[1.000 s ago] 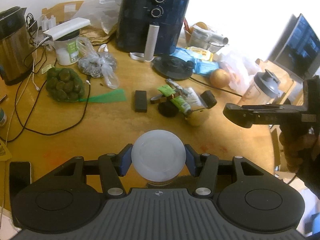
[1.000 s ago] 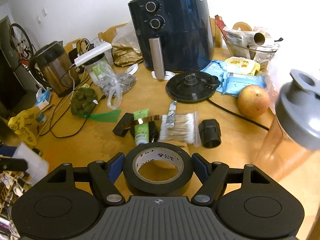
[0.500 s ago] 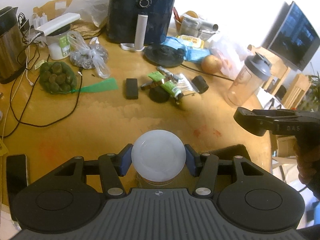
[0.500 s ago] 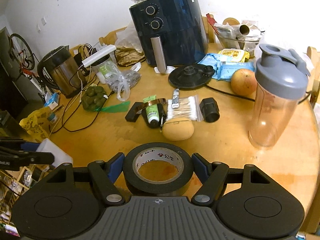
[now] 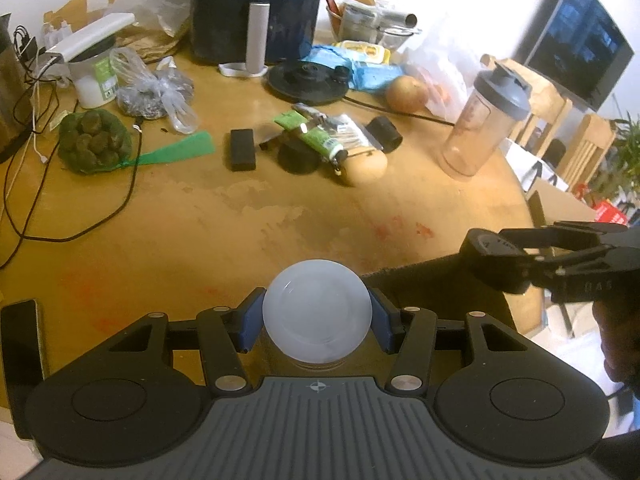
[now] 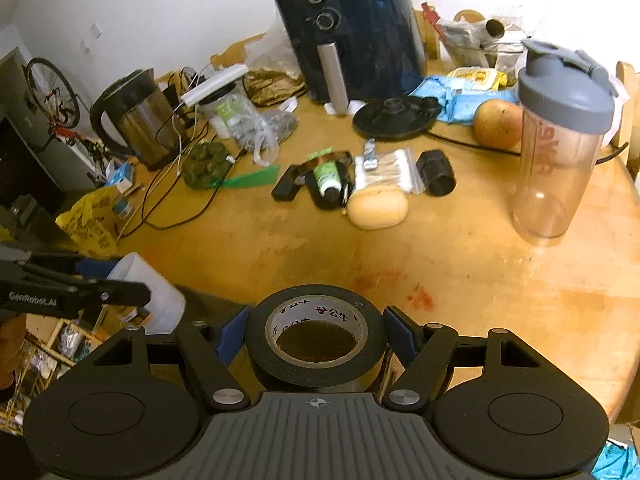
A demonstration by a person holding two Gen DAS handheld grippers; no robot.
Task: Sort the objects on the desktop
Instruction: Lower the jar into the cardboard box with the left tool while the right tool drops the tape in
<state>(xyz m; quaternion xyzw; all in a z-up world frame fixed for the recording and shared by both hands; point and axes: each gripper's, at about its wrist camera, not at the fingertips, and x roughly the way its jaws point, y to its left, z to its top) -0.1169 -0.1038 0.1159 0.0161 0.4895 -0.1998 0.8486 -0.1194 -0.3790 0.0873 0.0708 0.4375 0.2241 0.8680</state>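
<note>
Both my hands have drawn back toward the bench [image 5: 160, 232] edge; my left gripper [image 5: 318, 322] clamps one white jar [image 5: 318, 312], my right gripper [image 6: 316, 338] one black tape roll [image 6: 316, 332].

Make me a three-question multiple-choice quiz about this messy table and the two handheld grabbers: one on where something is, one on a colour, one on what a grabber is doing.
1. Where does the apple lie?
A. Beside the shaker bottle
B. On top of the air fryer
C. Next to the kettle

2. What colour is the roll of tape?
A. White
B. Black
C. Green

3. What is the left gripper doing?
A. Standing open with nothing in it
B. Holding a phone
C. Gripping a white jar between its fingers

Answers:
1 A, the apple sits just left of the bottle in the right wrist view.
2 B, its outer band is black.
3 C, the blue fingers press the jar's sides.
</note>
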